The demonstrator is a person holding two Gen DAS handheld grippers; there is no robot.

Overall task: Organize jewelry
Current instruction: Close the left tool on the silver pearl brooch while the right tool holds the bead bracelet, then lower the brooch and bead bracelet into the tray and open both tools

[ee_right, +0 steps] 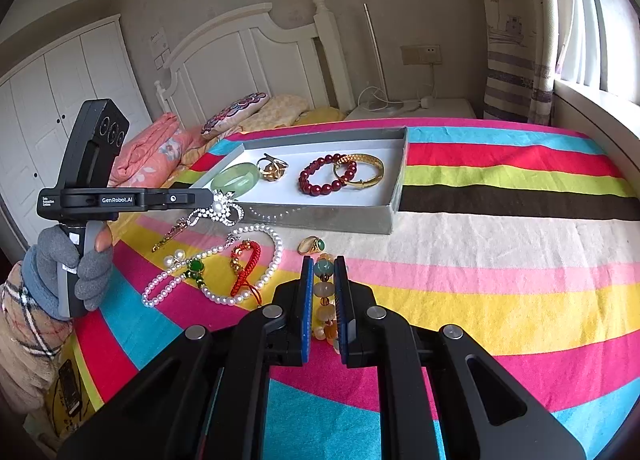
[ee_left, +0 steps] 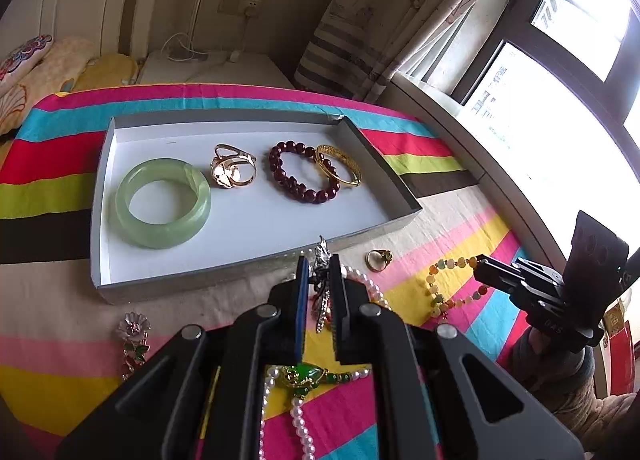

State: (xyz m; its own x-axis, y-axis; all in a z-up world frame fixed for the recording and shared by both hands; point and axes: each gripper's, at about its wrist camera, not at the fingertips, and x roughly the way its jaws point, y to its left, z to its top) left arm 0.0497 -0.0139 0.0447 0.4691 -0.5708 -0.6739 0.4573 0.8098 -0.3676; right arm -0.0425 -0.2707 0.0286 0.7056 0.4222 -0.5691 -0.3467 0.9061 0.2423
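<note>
On the striped bedspread [ee_right: 500, 227], just in front of the grey tray's [ee_left: 256, 272] near wall: left gripper [ee_left: 320, 266] clamped on a rhinestone brooch [ee_right: 218, 209], jaws pinched tight around it, lifted clear of the cloth. Sparkly bow shape with a pearl in the middle, dangling tail hanging down toward the bed.

Over to the right, right gripper [ee_right: 323, 266] closed on a pastel bead bracelet [ee_right: 324, 292], beads squeezed between the blue pads [ee_right: 307, 292], bracelet looking like it lies on the pink and yellow stripes.

Inside the tray, left to right from the left wrist cam: pale green jade bangle [ee_left: 162, 203], gold flower ring piece [ee_left: 233, 171], dark red bead bracelet [ee_left: 302, 173], gold bangle [ee_left: 340, 165] overlapping the red beads on their right side.

Loose on the bedspread near the tray: gold ring with a pale stone [ee_left: 378, 260], just beside the pastel beads. Pearl necklace [ee_right: 224, 272] with a green pendant [ee_right: 195, 268] sprawled in a loop, red knotted cord charm [ee_right: 244, 268] sitting inside that loop. Flower hair clip [ee_left: 134, 336] off to the left, partly hidden behind the gripper body.

Further out: white headboard [ee_right: 248, 55], pillows [ee_right: 236, 109], pink quilt [ee_right: 148, 155], white nightstand [ee_right: 412, 109], curtains [ee_left: 380, 27] and a bright window [ee_left: 560, 59] along the side.
</note>
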